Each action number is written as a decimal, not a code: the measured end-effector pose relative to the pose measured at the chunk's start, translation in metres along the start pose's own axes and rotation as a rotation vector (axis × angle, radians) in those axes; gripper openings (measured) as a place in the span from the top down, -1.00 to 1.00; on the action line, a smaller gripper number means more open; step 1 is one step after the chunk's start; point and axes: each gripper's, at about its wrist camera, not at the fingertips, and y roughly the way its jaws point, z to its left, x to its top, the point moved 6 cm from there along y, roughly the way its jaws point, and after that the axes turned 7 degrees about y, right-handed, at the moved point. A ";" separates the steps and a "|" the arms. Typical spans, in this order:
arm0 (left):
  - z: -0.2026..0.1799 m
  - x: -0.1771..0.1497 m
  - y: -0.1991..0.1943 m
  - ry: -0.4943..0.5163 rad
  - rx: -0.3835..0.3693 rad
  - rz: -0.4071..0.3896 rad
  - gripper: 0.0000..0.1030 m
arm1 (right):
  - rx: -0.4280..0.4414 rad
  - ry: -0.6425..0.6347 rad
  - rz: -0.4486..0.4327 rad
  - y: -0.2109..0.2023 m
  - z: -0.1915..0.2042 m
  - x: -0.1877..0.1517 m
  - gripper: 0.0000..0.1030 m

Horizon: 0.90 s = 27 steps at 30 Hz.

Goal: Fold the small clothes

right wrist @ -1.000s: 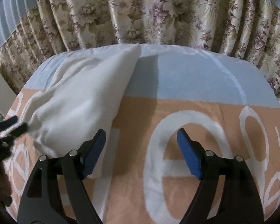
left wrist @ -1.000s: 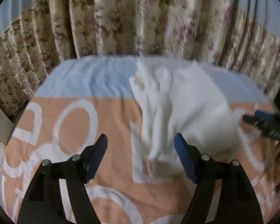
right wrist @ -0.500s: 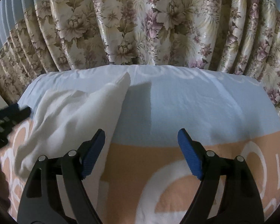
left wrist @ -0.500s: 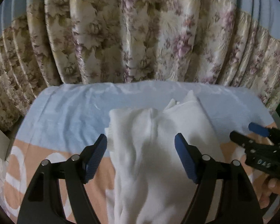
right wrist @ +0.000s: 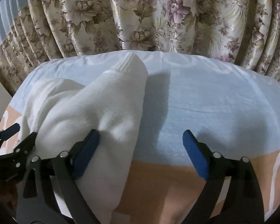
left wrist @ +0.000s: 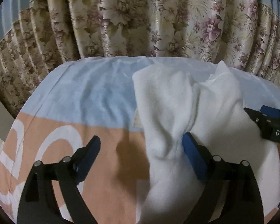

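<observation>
white garment (left wrist: 177, 115) on the towel-covered bench (left wrist: 95, 93), long axis 12–6 | left hand-held gripper (left wrist: 140, 149) open, garment at its 2 o'clock (touching right finger) | right hand-held gripper (right wrist: 140, 147) open, garment at 10 o'clock, equally near

**Two wrist cameras, side by side, facing the curtain**

Both fisheye views look forward and slightly down, close over the blue-and-peach printed bedsheet (left wrist: 95, 97) (right wrist: 214, 102), toward the floral pleated curtain (left wrist: 140, 18) (right wrist: 158, 15) at 12 o'clock. They share the crumpled white fleece garment (left wrist: 168, 112) (right wrist: 87, 115): at 3 o'clock in the left view, 9 o'clock in the right. Each view catches the other tool at its edge.
</observation>
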 end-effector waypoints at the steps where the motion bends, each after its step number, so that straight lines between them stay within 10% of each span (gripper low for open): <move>1: -0.001 0.000 -0.001 -0.010 -0.003 -0.003 -0.77 | 0.000 0.001 -0.002 0.000 -0.002 -0.002 -0.78; 27: -0.010 0.003 -0.030 -0.065 -0.144 -0.008 -0.74 | -0.004 0.129 -0.025 -0.053 -0.015 -0.013 -0.70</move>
